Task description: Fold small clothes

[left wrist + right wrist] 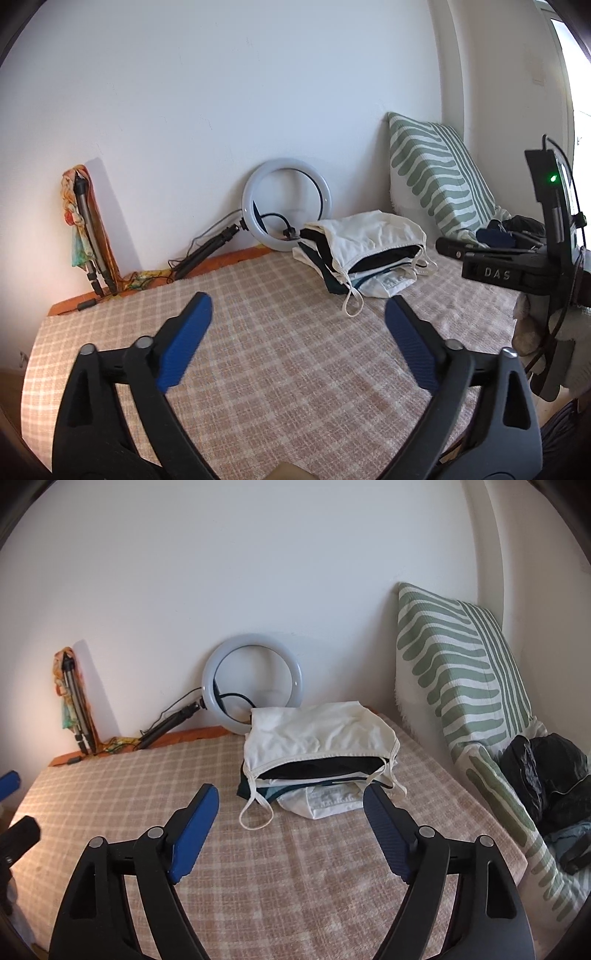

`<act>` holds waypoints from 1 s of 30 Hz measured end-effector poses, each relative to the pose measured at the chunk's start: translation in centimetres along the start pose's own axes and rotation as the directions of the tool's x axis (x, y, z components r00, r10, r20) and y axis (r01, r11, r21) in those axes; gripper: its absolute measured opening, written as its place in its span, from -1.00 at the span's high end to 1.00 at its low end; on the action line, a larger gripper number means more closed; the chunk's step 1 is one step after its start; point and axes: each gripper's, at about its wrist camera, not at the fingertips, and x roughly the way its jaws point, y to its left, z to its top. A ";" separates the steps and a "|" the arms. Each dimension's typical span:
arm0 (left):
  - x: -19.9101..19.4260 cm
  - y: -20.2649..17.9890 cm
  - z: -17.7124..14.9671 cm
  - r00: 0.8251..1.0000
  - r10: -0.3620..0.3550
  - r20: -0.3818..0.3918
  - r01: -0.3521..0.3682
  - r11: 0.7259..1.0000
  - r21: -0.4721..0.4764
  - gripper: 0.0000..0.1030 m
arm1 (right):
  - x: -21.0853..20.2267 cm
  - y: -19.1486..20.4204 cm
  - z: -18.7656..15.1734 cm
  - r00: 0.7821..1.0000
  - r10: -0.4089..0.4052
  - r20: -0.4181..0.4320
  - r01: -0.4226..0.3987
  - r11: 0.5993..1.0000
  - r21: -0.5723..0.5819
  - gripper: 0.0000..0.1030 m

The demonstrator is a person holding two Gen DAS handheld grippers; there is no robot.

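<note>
A stack of folded small clothes, a white top over black and teal pieces, lies at the far side of the checked bed cover. It also shows in the right wrist view, with a white strap loop hanging toward me. My left gripper is open and empty, above the cover, short of the stack. My right gripper is open and empty, just in front of the stack. The right gripper's body shows at the right of the left wrist view.
A ring light on a small tripod leans on the wall behind the stack. A green striped pillow stands at the right, dark loose clothes beside it. A folded tripod with a colourful cloth leans at far left.
</note>
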 end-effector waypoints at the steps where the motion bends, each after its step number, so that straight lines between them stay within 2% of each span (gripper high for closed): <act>1: -0.1 0.0 0.1 1.000 0.009 0.006 -0.009 1.000 0.000 -1.00 | 0.2 0.0 -0.1 1.000 0.000 -0.007 0.000 1.000 0.002 -0.58; 4: -0.4 0.0 0.3 0.999 0.028 0.016 -0.028 1.000 0.000 -1.00 | 0.5 0.0 -0.3 1.000 -0.007 -0.024 0.007 1.000 0.014 -0.59; 15: 0.1 0.2 -0.1 0.998 0.027 -0.051 -0.027 1.000 -0.013 -1.00 | 0.5 0.5 -0.6 1.000 -0.023 0.002 0.023 1.000 0.015 -0.61; 30: 0.3 0.4 -0.2 0.998 0.037 -0.057 -0.038 0.999 -0.012 -1.00 | 0.9 0.6 -0.8 1.000 -0.015 -0.008 0.015 1.000 0.016 -0.61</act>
